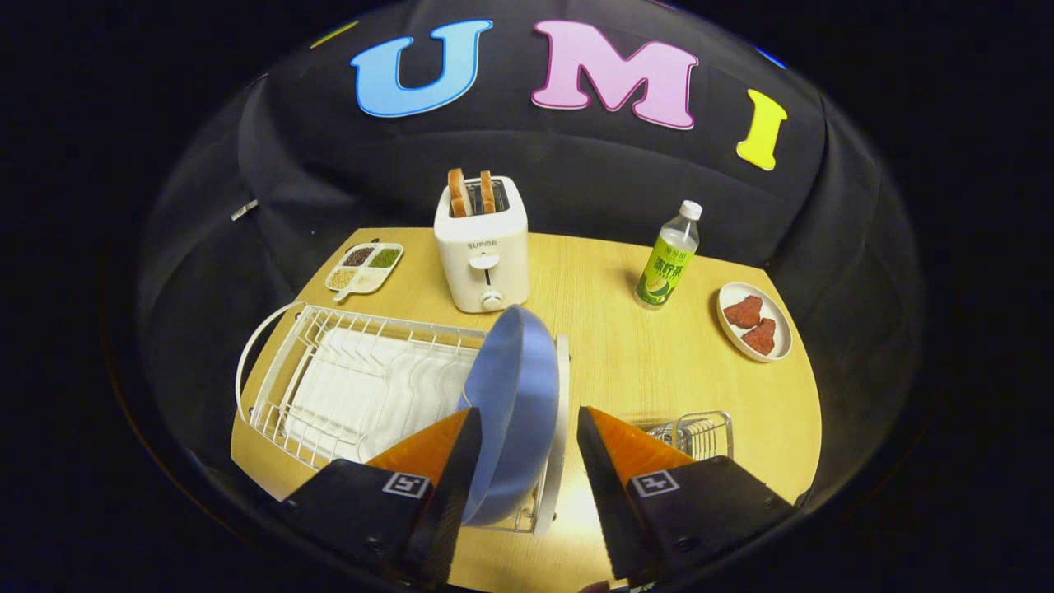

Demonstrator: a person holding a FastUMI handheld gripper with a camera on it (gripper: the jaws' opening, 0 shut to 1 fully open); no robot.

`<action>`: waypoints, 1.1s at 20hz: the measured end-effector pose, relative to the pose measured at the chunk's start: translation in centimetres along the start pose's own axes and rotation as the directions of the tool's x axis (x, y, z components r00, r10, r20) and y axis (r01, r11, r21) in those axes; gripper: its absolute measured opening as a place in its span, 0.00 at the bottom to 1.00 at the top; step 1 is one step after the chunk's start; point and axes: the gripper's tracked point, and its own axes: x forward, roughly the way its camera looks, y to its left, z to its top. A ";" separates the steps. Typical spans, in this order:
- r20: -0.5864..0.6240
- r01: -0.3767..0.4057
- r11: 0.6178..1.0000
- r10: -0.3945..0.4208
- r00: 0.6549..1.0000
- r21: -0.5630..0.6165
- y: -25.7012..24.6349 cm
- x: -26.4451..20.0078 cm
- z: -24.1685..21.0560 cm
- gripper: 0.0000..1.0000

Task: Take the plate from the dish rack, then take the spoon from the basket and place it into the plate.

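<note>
Glossy blue plate (pixel 515 395) in a white coated-wire dish rack (pixel 346 383) (smooth finish) on a pale wood-grain table (pixel 650 362).

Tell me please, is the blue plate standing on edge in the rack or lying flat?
On edge: the blue plate stands upright in the dish rack, between the open tool's fingers.

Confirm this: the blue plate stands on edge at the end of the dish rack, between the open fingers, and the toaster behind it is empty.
Not quite: the toaster holds two slices of bread, as the gripper view shows. The rest holds: the blue plate stands on edge at the dish rack's end, between the open fingers of the gripper.
</note>
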 end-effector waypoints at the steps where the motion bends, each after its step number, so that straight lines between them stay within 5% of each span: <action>1: -0.014 0.012 1.000 -0.012 1.000 -0.006 0.0 0.4 -0.2 0.67; 4: -0.056 0.112 0.993 -0.114 0.992 -0.023 -1.4 1.1 -0.7 0.38; 6: -0.074 0.157 0.987 -0.159 0.985 -0.035 -1.6 1.2 -0.3 0.31; 22: 0.037 0.247 0.959 -0.244 0.969 -0.141 -1.4 -0.1 4.1 0.21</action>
